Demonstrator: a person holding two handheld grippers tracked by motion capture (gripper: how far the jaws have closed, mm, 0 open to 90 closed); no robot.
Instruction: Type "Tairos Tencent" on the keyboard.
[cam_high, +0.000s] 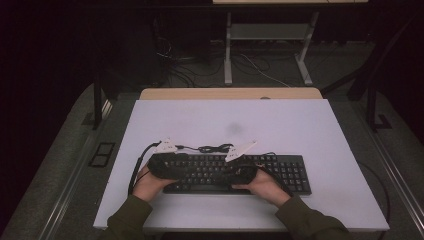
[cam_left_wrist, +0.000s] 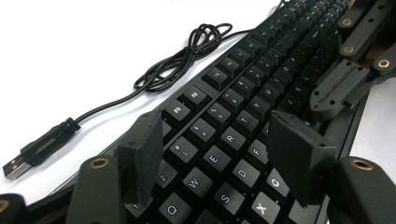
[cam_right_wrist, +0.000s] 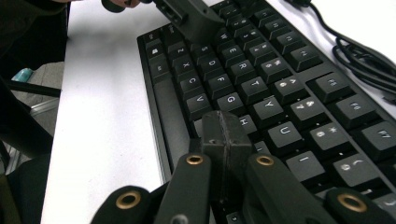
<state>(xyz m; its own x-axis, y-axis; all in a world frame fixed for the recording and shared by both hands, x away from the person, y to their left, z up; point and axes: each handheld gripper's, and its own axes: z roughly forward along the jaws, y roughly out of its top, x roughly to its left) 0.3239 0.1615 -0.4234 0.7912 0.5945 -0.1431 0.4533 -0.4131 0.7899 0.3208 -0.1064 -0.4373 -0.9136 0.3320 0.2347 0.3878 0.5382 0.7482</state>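
On the white bench (cam_high: 300, 125), the flat black plastic keyboard (cam_high: 280, 172) lies near the front edge w/ both tools over its keys, left tool (cam_left_wrist: 224, 154) part open, right tool (cam_right_wrist: 225, 133) shut on nothing, so a low pad could mash neighbouring keys or shove it.

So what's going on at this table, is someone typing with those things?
A person holds a pair of tongs in each hand over a black keyboard on a white table. The right tongs are shut, their joined tips down around the H and J keys, as if pressing a key. The left tongs are open above the letter keys at the keyboard's left end, with nothing between them. The keyboard's cable lies coiled behind it, its USB plug unplugged.
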